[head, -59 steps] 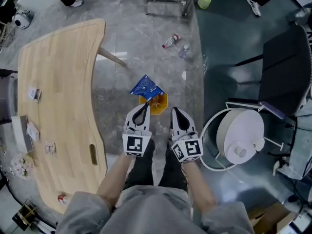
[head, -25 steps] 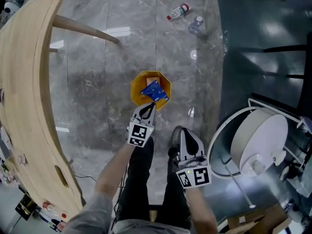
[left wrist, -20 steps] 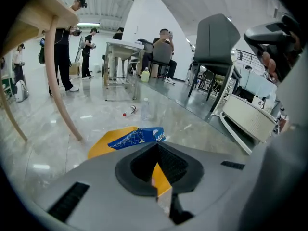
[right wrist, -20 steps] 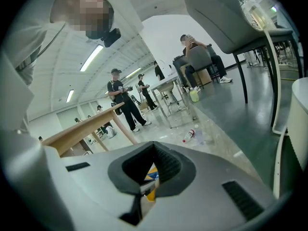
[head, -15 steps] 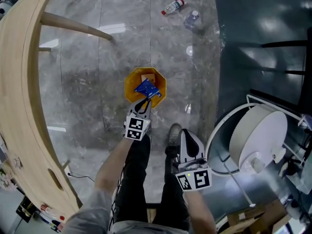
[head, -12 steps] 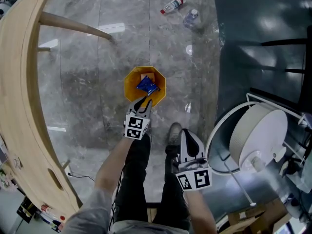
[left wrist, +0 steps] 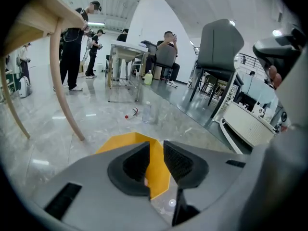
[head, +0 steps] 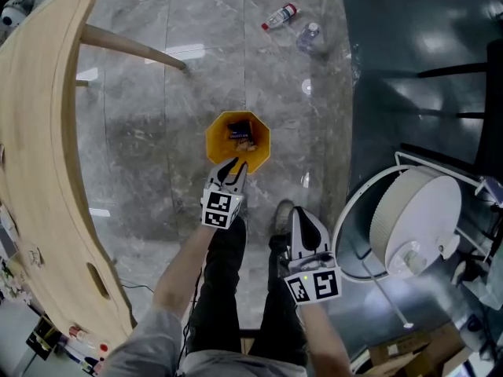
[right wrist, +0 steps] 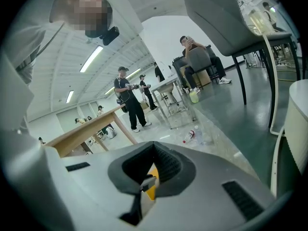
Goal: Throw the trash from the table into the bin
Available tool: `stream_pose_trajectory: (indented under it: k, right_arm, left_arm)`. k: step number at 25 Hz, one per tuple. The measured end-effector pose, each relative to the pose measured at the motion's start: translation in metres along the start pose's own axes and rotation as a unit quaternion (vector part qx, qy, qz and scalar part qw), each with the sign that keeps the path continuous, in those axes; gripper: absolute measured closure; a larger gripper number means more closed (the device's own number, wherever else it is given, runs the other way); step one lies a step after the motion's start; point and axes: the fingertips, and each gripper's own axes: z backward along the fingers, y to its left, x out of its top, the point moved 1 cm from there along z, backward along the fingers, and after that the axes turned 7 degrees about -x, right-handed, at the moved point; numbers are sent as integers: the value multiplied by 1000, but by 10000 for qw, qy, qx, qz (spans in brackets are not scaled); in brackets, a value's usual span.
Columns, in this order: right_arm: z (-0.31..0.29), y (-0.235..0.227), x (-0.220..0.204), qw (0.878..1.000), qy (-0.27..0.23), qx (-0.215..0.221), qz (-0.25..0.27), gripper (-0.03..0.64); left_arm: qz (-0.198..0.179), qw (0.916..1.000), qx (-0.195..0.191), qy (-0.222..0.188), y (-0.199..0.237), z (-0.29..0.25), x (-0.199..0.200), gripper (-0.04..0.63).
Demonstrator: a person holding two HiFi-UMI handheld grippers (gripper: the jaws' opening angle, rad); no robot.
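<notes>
Yellow bin (head: 214,141) stood on the grey stone floor (head: 149,124), apart from the wooden bench (head: 39,148), with the blue wrapper (head: 236,134) lying down inside it. Left gripper (head: 238,164) hung at the bin's near rim, jaws just opened a little, nothing between them. Right gripper (head: 299,214) was nearer the person, off the bin, jaws together and empty.

Head view: steeply down onto the bin (head: 238,138) and floor (head: 157,148).
Gripper views: low, close; both seemingly share the bin.
</notes>
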Motion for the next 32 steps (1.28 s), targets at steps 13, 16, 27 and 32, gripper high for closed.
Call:
stream_pose_trajectory:
  k: [13, 16, 27, 32]
  right_arm:
    - [19, 38, 60, 9987, -187, 422, 219, 612]
    - [23, 41, 71, 9981, -265, 486, 279, 612]
    - [32, 72, 121, 9952, -480, 705, 471, 612]
    - [45, 85, 157, 9930, -619, 836, 553, 612]
  left_arm:
    - [-146, 9966, 75, -803, -42, 79, 106, 505]
    - [-152, 9956, 109, -917, -49, 89, 121, 508]
    - [-476, 9848, 67, -1671, -99, 162, 224, 521]
    - [-636, 9785, 125, -1958, -125, 201, 271, 532]
